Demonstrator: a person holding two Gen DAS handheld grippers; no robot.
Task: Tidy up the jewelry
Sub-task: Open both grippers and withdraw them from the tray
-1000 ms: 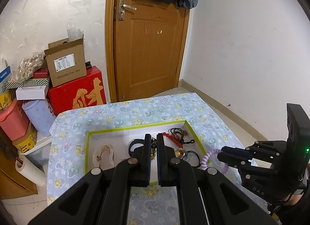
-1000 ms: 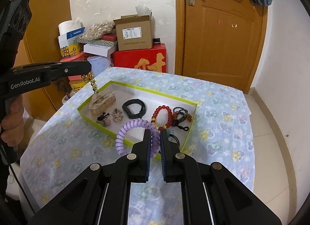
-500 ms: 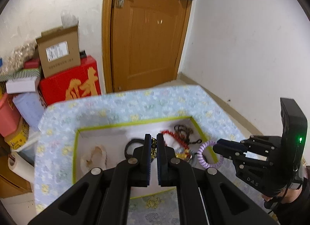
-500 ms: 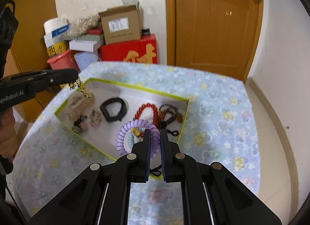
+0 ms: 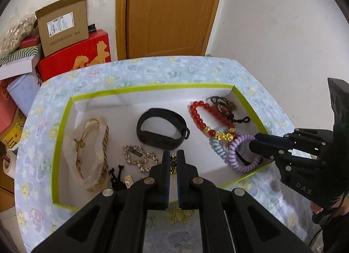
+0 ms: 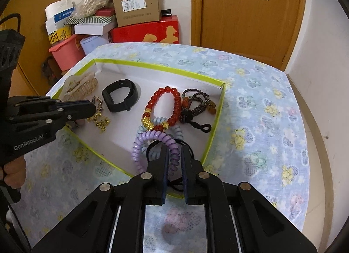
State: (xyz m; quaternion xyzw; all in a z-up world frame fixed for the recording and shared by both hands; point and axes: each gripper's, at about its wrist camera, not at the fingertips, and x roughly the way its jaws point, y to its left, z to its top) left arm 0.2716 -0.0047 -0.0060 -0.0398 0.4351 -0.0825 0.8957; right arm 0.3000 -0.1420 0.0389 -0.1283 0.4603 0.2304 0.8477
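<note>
1. Table (image 6: 257, 109): covered with a pale blue flowered cloth; bears the tray.
2. Tray (image 5: 139, 88): white floor, green rim; holds all jewelry in view.
3. Left gripper (image 5: 173, 161): jaws narrow, clamped on a gold chain (image 6: 99, 120); chain end lying on the tray floor at the near left.
4. Right gripper (image 6: 173, 154): jaws opening, purple coil band (image 6: 152, 136) between them, pads parted from it; band resting at the tray's near right corner.
5. Black wristband (image 5: 161, 130): flat at tray centre.
6. Red bead bracelet (image 6: 163, 104): right of the wristband, touching the coil band.
</note>
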